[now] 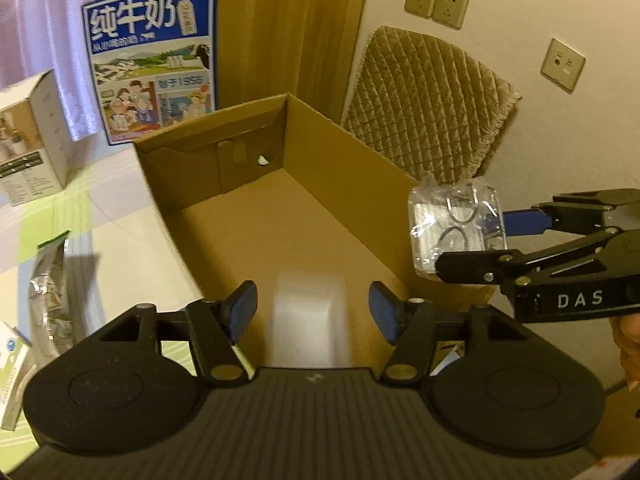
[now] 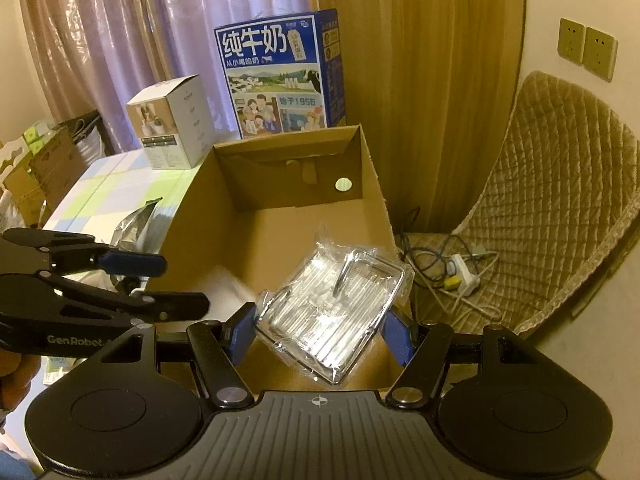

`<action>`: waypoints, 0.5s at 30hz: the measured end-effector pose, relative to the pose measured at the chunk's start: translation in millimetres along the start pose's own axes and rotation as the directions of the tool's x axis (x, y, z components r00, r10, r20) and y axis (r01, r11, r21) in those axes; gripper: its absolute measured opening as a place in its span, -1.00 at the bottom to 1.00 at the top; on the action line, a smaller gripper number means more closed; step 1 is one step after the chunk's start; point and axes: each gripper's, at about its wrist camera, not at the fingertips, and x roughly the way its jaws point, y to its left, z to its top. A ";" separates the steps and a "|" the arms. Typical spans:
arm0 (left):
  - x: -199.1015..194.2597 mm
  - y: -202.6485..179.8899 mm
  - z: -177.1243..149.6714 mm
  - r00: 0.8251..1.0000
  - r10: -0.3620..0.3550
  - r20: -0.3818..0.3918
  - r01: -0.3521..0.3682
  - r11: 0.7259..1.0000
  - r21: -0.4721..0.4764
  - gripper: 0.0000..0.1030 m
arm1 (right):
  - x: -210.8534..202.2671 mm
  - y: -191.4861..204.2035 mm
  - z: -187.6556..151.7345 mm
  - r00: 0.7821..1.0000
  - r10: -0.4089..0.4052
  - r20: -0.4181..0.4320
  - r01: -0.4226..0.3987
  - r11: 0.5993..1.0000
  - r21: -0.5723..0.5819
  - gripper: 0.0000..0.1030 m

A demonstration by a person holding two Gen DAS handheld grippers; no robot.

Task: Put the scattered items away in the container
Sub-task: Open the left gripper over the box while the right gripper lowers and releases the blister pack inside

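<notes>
An open brown cardboard box stands on the table; it also shows in the right wrist view. My left gripper is open over the box's near end. A blurred white item lies on the box floor between its fingers. My right gripper is shut on a clear plastic packet of metal hardware, held above the box's right near corner. In the left wrist view the packet hangs at the box's right wall. A silver foil pouch lies on the table left of the box.
A blue milk carton and a white product box stand behind the cardboard box. A small white box lies at the table's left edge. A quilted chair with a power strip is on the right. Curtains hang behind.
</notes>
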 end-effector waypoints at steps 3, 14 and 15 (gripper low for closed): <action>-6.8 0.5 -3.2 1.000 0.013 0.006 -0.013 1.000 0.002 0.10 | 1.2 1.1 0.1 1.000 0.004 -0.002 -0.004 1.000 0.000 0.23; -31.4 12.1 -15.1 0.998 0.046 0.032 -0.044 0.998 -0.048 0.15 | 14.6 14.1 2.1 1.000 0.028 -0.013 -0.028 0.999 -0.020 0.23; -32.9 14.1 -16.1 0.998 0.050 0.034 -0.048 0.997 -0.055 0.15 | 16.5 14.4 2.1 0.999 0.030 -0.014 -0.030 0.999 -0.019 0.23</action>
